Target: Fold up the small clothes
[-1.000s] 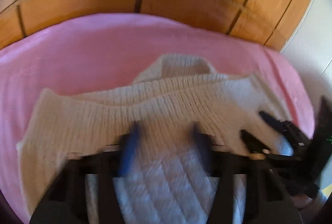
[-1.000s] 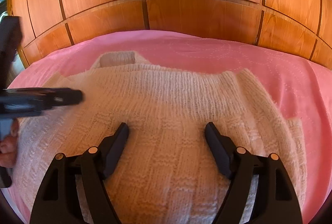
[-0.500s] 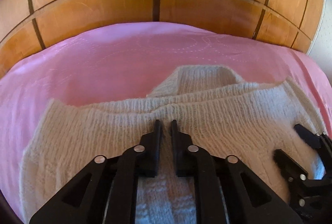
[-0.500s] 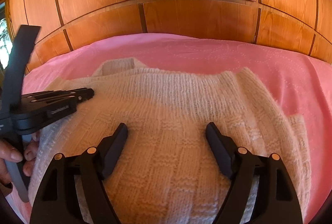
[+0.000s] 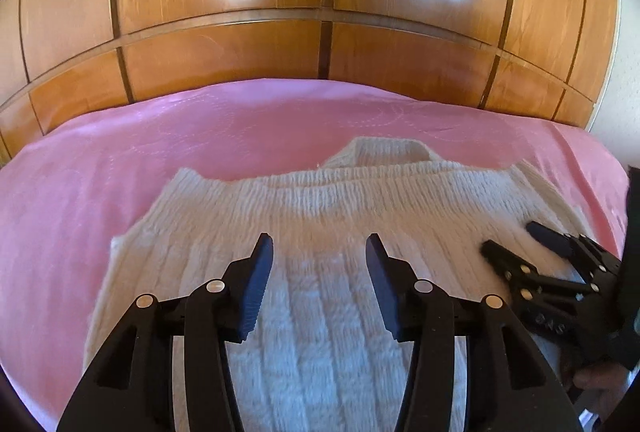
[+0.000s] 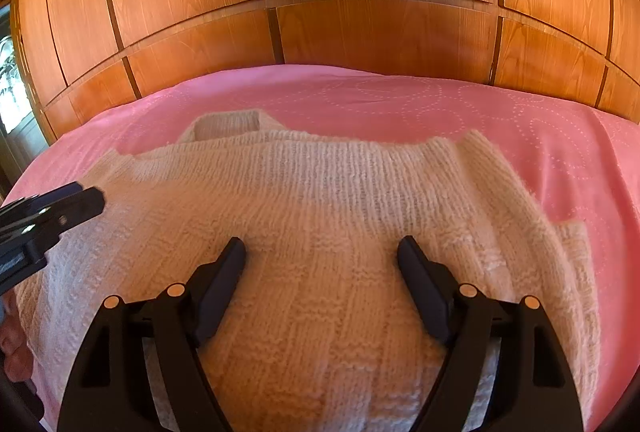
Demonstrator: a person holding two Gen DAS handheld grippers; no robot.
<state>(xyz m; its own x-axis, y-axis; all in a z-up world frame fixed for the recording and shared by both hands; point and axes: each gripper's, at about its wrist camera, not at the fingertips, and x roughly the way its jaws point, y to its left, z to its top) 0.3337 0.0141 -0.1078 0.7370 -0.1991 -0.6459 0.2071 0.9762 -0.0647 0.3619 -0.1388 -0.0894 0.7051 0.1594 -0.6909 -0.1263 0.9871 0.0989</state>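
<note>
Wooden wardrobe panels (image 6: 360,32) close the background; below them a pink bedspread (image 6: 440,100) carries the task's garment, a cream knitted sweater (image 6: 320,200), lying flat with its ribbed band across the far side and a small folded tab (image 6: 228,126) projecting beyond it. Left tongs (image 5: 319,256) — jaws spread wide, holding nothing — hang over the garment's left half; right tongs (image 6: 321,252), equally wide and empty, hang over its middle-to-right portion. Each gripper also appears at the margin of the other's view, so the two work side by side and near each other. The sweater's long axis runs left to right across both views, directly beneath and ahead of the tongs. Its left edge (image 5: 120,244) lies nearer the left tongs; its right edge and a protruding lower layer (image 6: 572,244) lie nearer the right. Open bedspread surrounds the garment on the left, right and far sides — ample room, by judgement, for a fold in any of those directions.
</note>
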